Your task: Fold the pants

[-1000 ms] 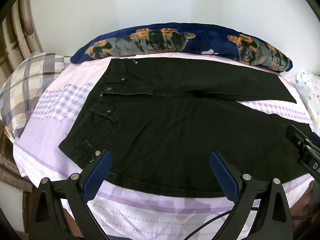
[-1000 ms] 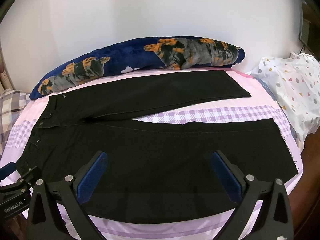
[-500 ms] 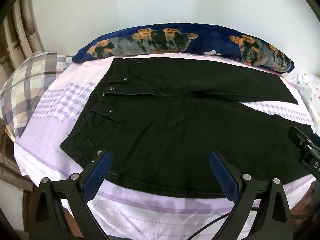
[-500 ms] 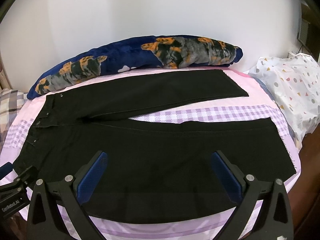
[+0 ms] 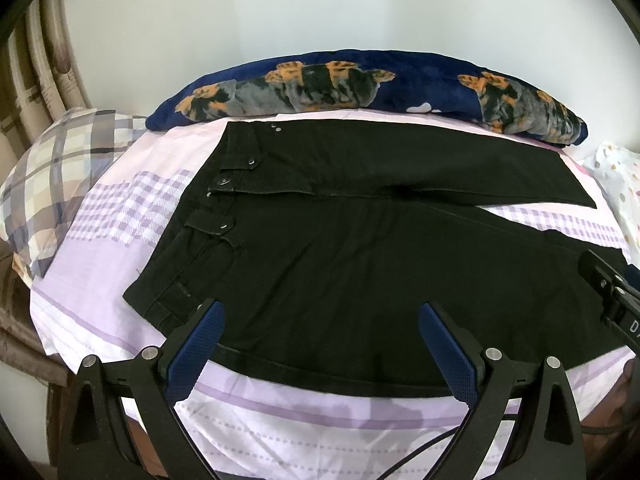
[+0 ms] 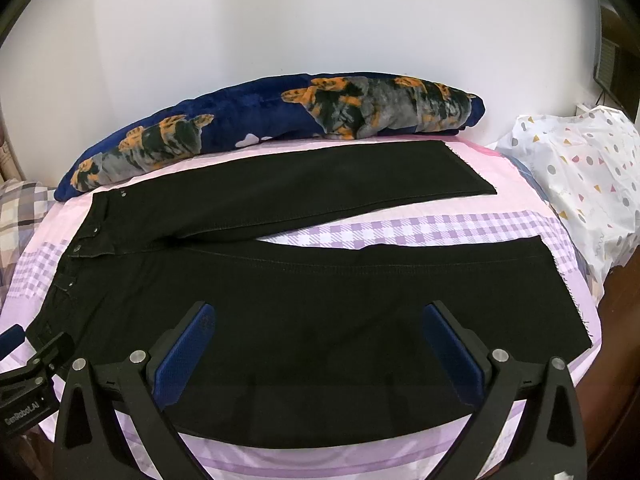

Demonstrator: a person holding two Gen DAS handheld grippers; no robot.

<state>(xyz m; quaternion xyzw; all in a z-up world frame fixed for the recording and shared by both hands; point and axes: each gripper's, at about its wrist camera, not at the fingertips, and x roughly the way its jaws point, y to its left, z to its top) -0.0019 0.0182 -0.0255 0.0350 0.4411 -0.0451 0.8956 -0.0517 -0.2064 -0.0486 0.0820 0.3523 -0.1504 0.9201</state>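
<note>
Black pants (image 5: 360,264) spread flat on bed (image 5: 120,272), unfolded, waistband toward left edge, legs splayed toward right edge. Left gripper (image 5: 320,344) near front edge by waistband end, fingers wide apart, empty. Right gripper (image 6: 320,344) over near leg, fingers wide apart, empty. Blue blanket (image 6: 260,120) along far edge.
</note>
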